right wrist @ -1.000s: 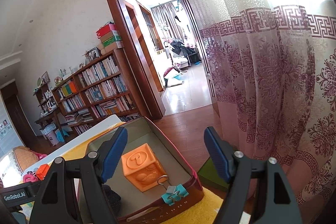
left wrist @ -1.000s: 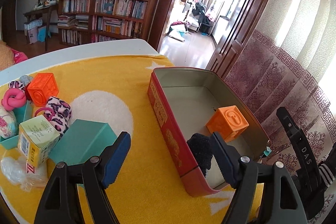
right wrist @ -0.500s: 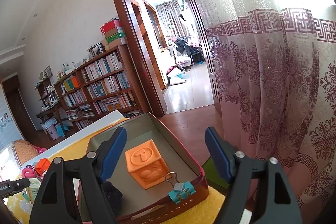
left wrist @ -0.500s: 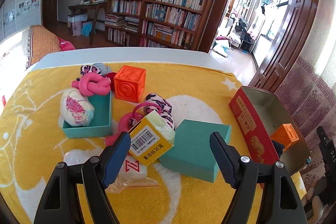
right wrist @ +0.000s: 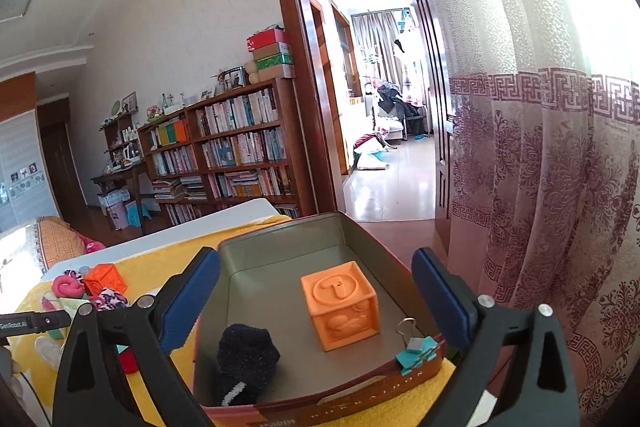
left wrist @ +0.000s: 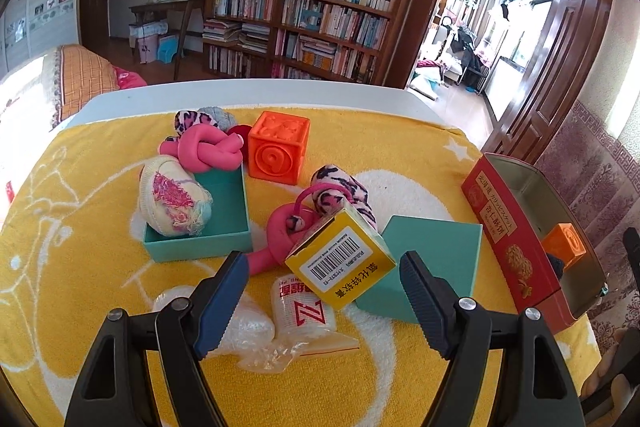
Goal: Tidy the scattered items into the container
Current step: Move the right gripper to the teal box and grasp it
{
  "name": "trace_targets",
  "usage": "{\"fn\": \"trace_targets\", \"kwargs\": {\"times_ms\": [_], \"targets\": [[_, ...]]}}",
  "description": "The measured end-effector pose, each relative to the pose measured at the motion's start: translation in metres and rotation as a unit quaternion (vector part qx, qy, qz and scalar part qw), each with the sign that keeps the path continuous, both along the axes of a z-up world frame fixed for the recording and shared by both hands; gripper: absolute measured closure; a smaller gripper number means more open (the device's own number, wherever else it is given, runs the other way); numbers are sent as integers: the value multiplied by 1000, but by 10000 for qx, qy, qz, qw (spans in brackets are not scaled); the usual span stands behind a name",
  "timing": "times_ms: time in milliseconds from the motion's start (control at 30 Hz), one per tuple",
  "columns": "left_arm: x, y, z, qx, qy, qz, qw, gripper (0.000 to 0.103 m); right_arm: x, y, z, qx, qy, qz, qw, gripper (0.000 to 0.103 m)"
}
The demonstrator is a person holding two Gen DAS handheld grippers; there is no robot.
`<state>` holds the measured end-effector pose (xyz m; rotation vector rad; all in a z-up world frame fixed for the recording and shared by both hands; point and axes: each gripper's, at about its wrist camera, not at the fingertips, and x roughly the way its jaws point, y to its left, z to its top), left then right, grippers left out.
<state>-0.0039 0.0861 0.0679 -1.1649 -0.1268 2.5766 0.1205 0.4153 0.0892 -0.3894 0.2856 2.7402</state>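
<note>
The red tin [right wrist: 280, 239] holds an orange cube [right wrist: 340, 303], a black sock [right wrist: 248, 351] and a teal binder clip [right wrist: 418, 347] on its near rim. My right gripper [right wrist: 316, 297] hovers over the tin's near end, its jaws opening wide with nothing pressed between them. My left gripper [left wrist: 324, 301] stands open over the yellow cloth, just short of a tilted yellow barcode box [left wrist: 340, 263]. Below that box lies a clear bag with a white roll [left wrist: 300, 311]. The tin [left wrist: 520, 239] sits at the right of the left wrist view.
Scattered on the cloth are a second orange cube [left wrist: 278, 147], a pink knot [left wrist: 204, 151], a leopard scrunchie [left wrist: 344, 191], a teal lid [left wrist: 424, 267] and a teal open box [left wrist: 224, 227] holding a knitted piece [left wrist: 172, 199]. Curtains hang right of the tin.
The left gripper has swung left, from over the tin to the scattered items. The right gripper's jaws have spread wider and it has rolled slightly above the tin.
</note>
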Motion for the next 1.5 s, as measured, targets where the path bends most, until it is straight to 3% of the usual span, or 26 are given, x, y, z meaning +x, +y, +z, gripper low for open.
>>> {"fn": "trace_targets", "kwargs": {"times_ms": [133,233,367,533,833,1000,1133,1233,1300,1500], "targets": [[-3,-15,-2,180,-69,113,9998,23,-11,-50,12,357,-208,1304,9906,0],[-3,-22,-3,237,-76,138,9996,23,-29,-86,9,592,-648,2390,9670,0],[-3,-31,-4,304,-93,142,9994,23,-53,-118,-10,773,-1253,3338,9311,0],[-5,-38,-8,432,-154,167,9988,23,-81,-135,-32,912,-1808,3876,8993,0],[-8,-38,-14,430,-238,45,9988,23,-125,-137,-46,995,-2502,4262,8637,0],[-9,-35,-17,390,-259,-35,9989,23,-139,-139,-58,906,-2796,4266,8553,0],[-10,-31,-19,337,-256,-106,9990,23,-143,-144,-63,991,-2974,4084,8573,0],[-8,-30,-18,307,-239,-141,9991,23,-141,-145,-66,785,-2919,4198,8558,2],[-8,-30,-19,279,-243,-140,9992,23,-140,-144,-66,599,-2867,4165,8606,13],[-3,-28,-16,140,-162,-333,9992,23,-137,-135,-63,15,-2569,4065,8768,14]]}}
